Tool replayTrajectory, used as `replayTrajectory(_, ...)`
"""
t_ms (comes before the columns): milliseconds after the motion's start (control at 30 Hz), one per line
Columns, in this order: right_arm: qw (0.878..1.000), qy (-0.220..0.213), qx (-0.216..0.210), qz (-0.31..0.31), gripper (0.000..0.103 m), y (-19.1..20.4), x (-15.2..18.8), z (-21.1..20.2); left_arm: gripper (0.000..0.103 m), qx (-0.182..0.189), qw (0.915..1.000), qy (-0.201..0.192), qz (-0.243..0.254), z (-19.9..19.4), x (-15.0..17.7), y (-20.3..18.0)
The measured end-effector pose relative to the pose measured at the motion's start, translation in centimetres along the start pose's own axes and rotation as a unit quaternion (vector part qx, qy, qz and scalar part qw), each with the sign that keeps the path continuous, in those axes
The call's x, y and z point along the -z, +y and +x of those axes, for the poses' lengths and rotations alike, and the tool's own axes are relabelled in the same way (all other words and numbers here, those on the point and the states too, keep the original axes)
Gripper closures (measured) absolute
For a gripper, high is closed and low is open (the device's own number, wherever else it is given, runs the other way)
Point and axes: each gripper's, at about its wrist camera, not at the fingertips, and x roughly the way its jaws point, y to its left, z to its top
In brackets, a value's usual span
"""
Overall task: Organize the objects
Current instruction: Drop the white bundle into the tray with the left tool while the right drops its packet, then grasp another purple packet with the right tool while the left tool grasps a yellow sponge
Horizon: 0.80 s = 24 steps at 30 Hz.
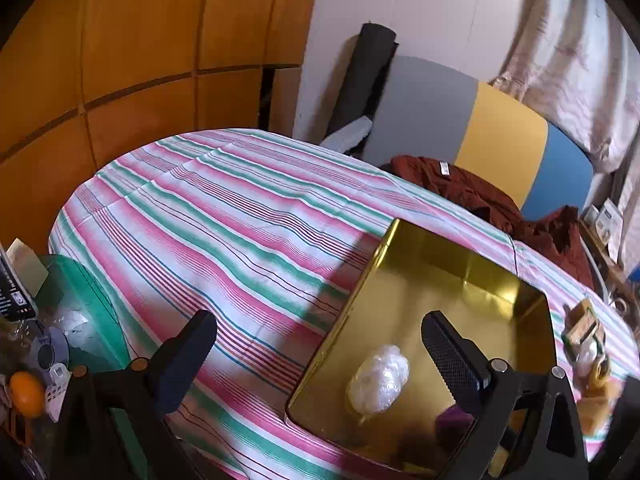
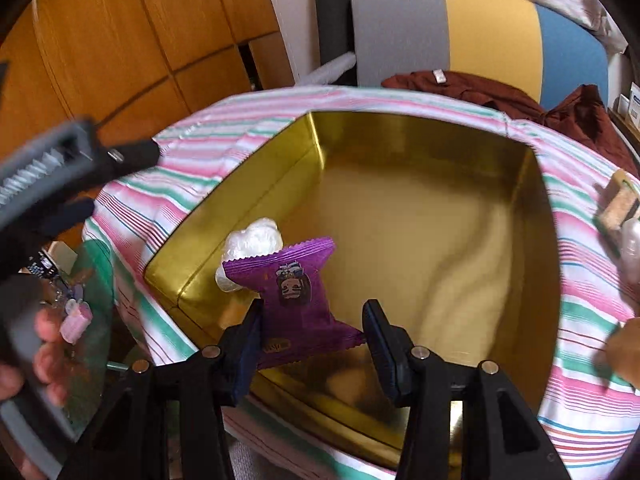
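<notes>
Striped tablecloth (image 1: 224, 208), rust-red garment (image 1: 472, 192), tricolour chair back (image 1: 480, 128), wooden cabinets (image 1: 132, 40)

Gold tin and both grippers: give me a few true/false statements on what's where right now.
1. The right gripper holds a purple packet. True.
2. The gold tin is empty. False: a white wrapped item lies inside.
3. The left gripper grips the white item. False: its jaws stand wide open with nothing between them.
4. The tin sits on a striped tablecloth. True.
5. The purple packet lies flat on the cloth. False: it is held over the tin.
</notes>
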Motion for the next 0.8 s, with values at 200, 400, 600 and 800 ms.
replayTrajectory(200, 0.999, 0.029, 0.002, 0.03, 0.052, 0.1, -0.7, 2.2, 0.0, 0.01, 0.9994, 0.001, -0.033, -0.2, -0.1, 0.9)
replayTrajectory(400, 0.999, 0.022, -0.015, 0.041, 0.051, 0.1, -0.6, 1.7, 0.0, 0.019, 0.9987, 0.008, -0.047, 0.1, 0.0, 1.1)
replayTrajectory(600, 0.999, -0.03, -0.011, 0.022, 0.051, 0.1, -0.2, -1.4, 0.0, 0.027, 0.9988, 0.013, -0.039, 0.2, 0.5, 0.5)
replayTrajectory(800, 0.996, -0.084, 0.026, 0.0, 0.051, -1.1, 0.0, -4.9, 0.0, 0.074, 0.9964, 0.025, -0.031, 0.3, 1.5, -1.0)
